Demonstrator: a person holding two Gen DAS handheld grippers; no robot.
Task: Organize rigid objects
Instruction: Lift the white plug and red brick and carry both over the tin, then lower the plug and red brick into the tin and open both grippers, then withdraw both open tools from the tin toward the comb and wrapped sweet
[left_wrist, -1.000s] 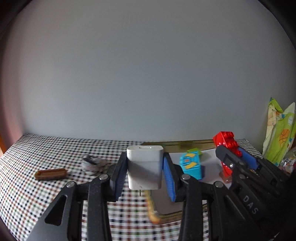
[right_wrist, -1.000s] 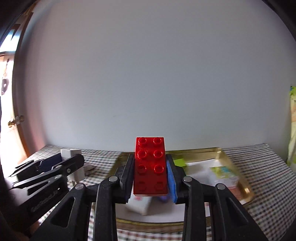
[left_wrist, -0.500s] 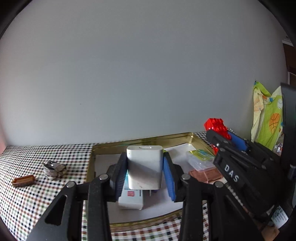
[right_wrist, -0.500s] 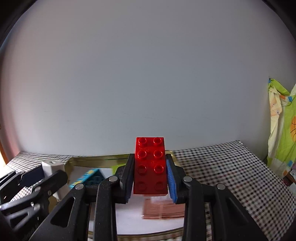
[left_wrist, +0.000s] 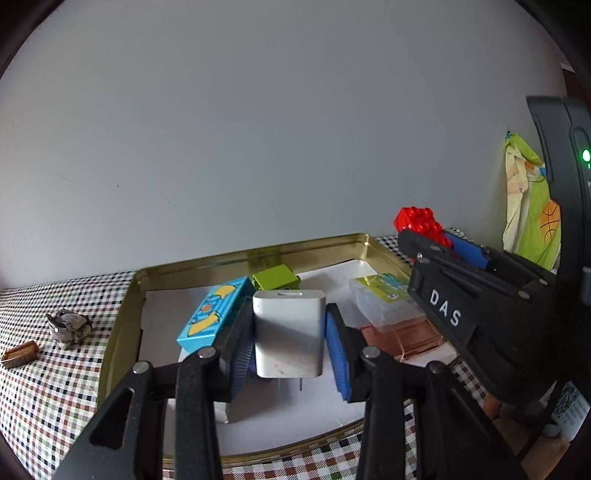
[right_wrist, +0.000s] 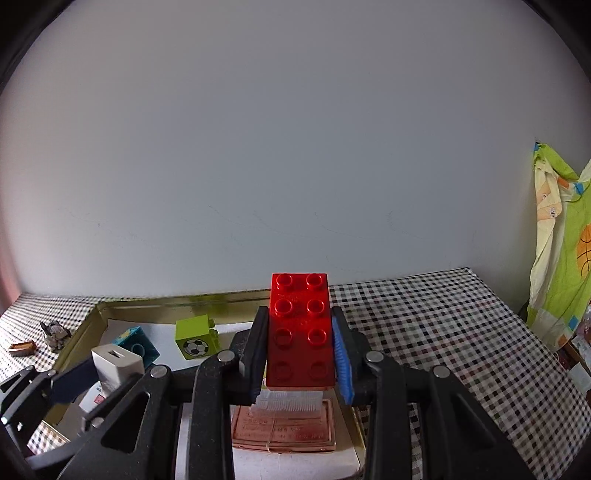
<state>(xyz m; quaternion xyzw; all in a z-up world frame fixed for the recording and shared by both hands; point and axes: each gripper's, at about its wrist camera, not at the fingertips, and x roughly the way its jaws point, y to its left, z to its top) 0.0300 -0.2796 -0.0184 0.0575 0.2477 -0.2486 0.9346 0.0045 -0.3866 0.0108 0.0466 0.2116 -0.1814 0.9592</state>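
Both claws moved over tray (left_wrist: 122, 325) | L claw (left_wrist: 289, 345) pinches charger (left_wrist: 288, 332) | R claw (right_wrist: 300, 354) (level) pinches brick (right_wrist: 300, 328)

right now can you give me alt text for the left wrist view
The left gripper holds a white charger above a gold tray containing a blue block, a green block and a clear box. At right, the right gripper holds a red brick.
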